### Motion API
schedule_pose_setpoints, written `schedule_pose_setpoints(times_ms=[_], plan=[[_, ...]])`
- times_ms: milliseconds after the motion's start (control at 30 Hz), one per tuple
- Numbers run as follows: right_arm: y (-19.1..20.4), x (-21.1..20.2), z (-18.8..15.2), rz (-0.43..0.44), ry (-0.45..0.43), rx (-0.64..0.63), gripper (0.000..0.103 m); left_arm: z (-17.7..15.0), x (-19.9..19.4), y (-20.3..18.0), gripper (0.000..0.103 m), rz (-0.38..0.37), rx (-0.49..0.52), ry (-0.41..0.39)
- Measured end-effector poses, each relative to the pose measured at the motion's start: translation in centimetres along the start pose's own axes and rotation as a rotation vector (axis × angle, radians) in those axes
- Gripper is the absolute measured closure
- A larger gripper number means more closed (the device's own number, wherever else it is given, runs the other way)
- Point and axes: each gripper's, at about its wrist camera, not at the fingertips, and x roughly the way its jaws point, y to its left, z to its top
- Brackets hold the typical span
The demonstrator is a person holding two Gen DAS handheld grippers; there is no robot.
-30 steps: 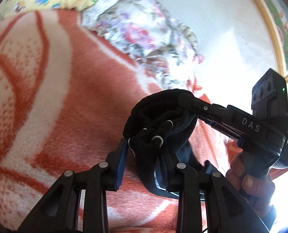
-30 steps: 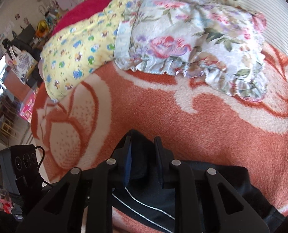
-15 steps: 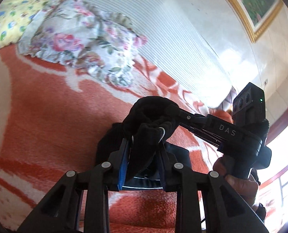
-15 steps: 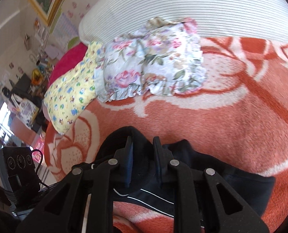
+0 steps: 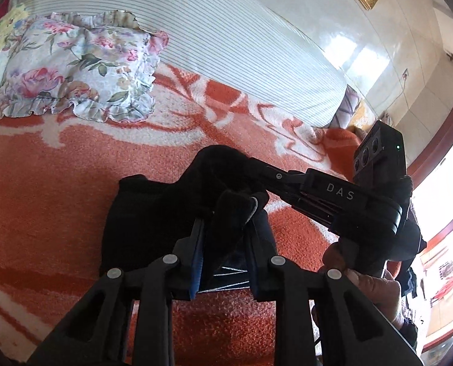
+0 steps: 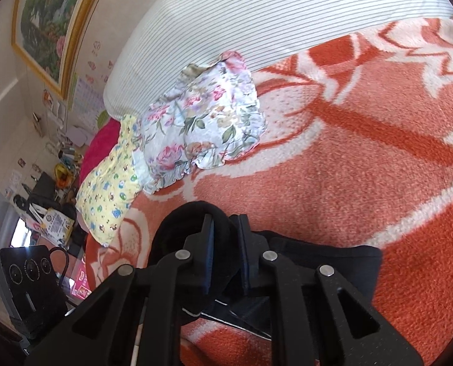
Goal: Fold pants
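The black pants [image 5: 144, 225] with thin white stripes lie bunched on the orange and white blanket [image 5: 58, 167]. My left gripper [image 5: 226, 231] is shut on a fold of the pants and holds it up off the blanket. My right gripper [image 6: 224, 231] is shut on another bunched fold of the pants [image 6: 327, 262] right beside it. The right gripper also shows in the left wrist view [image 5: 250, 164], reaching in from the right with its tips buried in the cloth. The lower part of the pants is hidden behind the fingers.
A floral frilled pillow [image 5: 70, 64] lies at the back of the bed, also in the right wrist view [image 6: 202, 125]. A yellow patterned pillow [image 6: 110, 180] lies beside it. A striped white bolster [image 5: 226, 30] runs along the wall. Room clutter stands past the bed's left edge [image 6: 49, 207].
Both grippers have moved back toward the near side of the bed, carrying the gripped folds. More of the pants now lies flat on the blanket beyond them.
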Motion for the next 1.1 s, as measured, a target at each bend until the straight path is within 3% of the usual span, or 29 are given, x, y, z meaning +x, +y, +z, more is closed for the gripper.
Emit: schedule_pose_setpoints(times_ms=[133,267,600,700,767,833,1033,1100], plan=[[-2.1,-1.4,0.0,0.004,-0.04,0.03,0.102,-0.5,2.6,-1.4,0.087,0.01,0.024,0.064],[-4.0,-1.6,-0.5,-0.03,-0.027,0.056,0.102,-1.6,5.3,-1.5,0.087,0.011,0.013,0.12],[-4.5,-1.4,-0.8,-0.029,0.017,0.052,0.1,-3.4,7.0,-2.2,0.087,0.002,0.035,0.138],[-3.1,-0.3,-0.9,-0.033,0.067,0.009,0.09,-3.7,7.1,-2.2,0.087,0.002,0.037,0.139],[-2.4,0.7,-1.0,-0.044,0.099,-0.012,0.066,-3.8,7.1,-2.1,0.087,0.0,0.036,0.137],[-1.9,1.5,-1.0,-0.051,0.111,-0.026,0.053,-3.8,7.1,-2.1,0.087,-0.003,0.036,0.136],[-1.5,2.9,-1.0,-0.014,0.154,-0.01,0.053,-3.9,7.0,-1.7,0.087,-0.017,0.029,0.136],[-1.4,3.4,-1.1,-0.055,0.171,-0.024,0.053,-4.0,7.1,-1.7,0.088,-0.017,0.029,0.135]])
